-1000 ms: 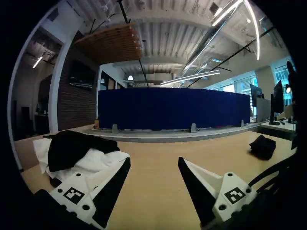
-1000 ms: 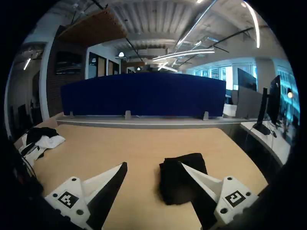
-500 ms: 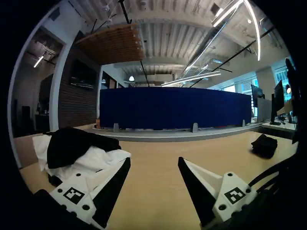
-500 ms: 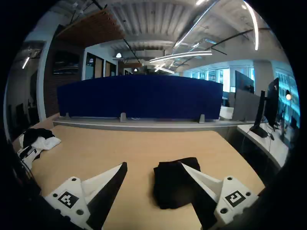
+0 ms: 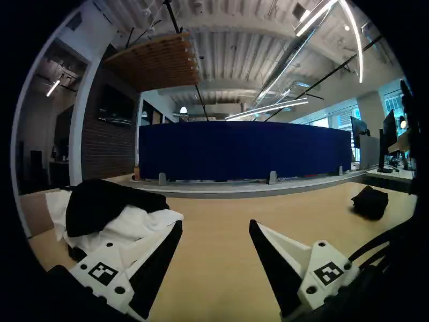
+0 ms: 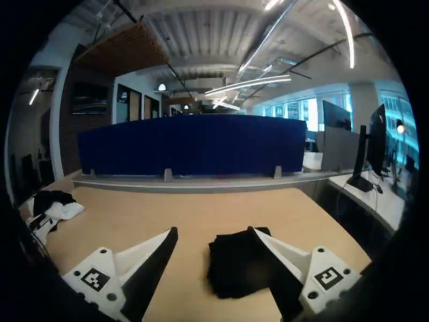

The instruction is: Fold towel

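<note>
A heap of unfolded towels, black (image 5: pixel 102 206) over white (image 5: pixel 134 225), lies on the wooden table just beyond my left gripper's left finger. My left gripper (image 5: pixel 214 231) is open above the table with nothing between its fingers. A folded black towel (image 6: pixel 238 263) lies flat on the table between my right gripper's fingers, close to the right one. My right gripper (image 6: pixel 212 239) is open above it. The same folded towel (image 5: pixel 370 203) sits far right in the left gripper view. The heap (image 6: pixel 53 206) appears far left in the right gripper view.
The wooden table (image 6: pixel 161 214) runs back to a blue partition (image 5: pixel 241 153) on a grey rail. Monitors (image 6: pixel 375 150) stand on a neighbouring desk to the right. The table's right edge (image 6: pixel 338 225) is close to the folded towel.
The right gripper has drifted slightly right and back, so the folded black towel now sits further left between its fingers. The left gripper has barely moved.
</note>
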Available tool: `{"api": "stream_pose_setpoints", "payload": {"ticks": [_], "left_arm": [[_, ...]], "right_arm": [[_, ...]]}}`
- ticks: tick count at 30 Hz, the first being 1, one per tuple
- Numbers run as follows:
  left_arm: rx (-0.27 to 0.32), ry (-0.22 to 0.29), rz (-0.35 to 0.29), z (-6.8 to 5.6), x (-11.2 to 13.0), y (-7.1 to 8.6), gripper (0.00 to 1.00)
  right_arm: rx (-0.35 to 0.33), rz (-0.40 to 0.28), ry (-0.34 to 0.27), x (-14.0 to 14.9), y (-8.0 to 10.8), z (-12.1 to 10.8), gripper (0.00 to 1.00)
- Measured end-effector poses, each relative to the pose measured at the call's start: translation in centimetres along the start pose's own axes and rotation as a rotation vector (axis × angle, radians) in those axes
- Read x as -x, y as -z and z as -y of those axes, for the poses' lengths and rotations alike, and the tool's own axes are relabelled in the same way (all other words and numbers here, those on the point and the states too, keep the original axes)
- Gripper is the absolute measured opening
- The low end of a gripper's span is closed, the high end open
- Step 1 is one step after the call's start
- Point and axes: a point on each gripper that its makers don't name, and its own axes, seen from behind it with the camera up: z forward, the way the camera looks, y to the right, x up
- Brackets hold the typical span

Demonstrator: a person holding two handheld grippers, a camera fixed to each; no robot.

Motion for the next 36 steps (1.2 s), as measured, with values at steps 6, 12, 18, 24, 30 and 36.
{"api": "stream_pose_setpoints", "payload": {"ticks": [6,12,18,24,30,36], "left_arm": [[0.0,-0.001,0.0,0.0,0.1,0.0,0.96],[0.0,-0.001,0.0,0.1,0.0,0.0,0.96],[0.0,-0.001,0.0,0.0,0.0,0.0,0.96],[0.0,-0.001,0.0,0.0,0.0,0.0,0.96],[0.0,-0.001,0.0,0.0,-0.1,0.0,0.96],[0.0,-0.001,0.0,0.0,0.0,0.0,0.96]], "right_arm": [[-0.014,-0.044,-0.004,0.1,0.3,-0.8,1.0],[-0.036,-0.108,-0.033,0.3,0.2,-1.3,1.0],[-0.058,-0.154,-0.039,2.0,-0.3,-1.1,1.0],[-0.026,-0.168,-0.049,4.3,-0.9,-2.6,1.0],[-0.003,-0.167,-0.087,5.9,-1.8,-3.6,1.0],[0.003,-0.16,-0.118,7.2,-2.4,-3.8,1.0]]}}
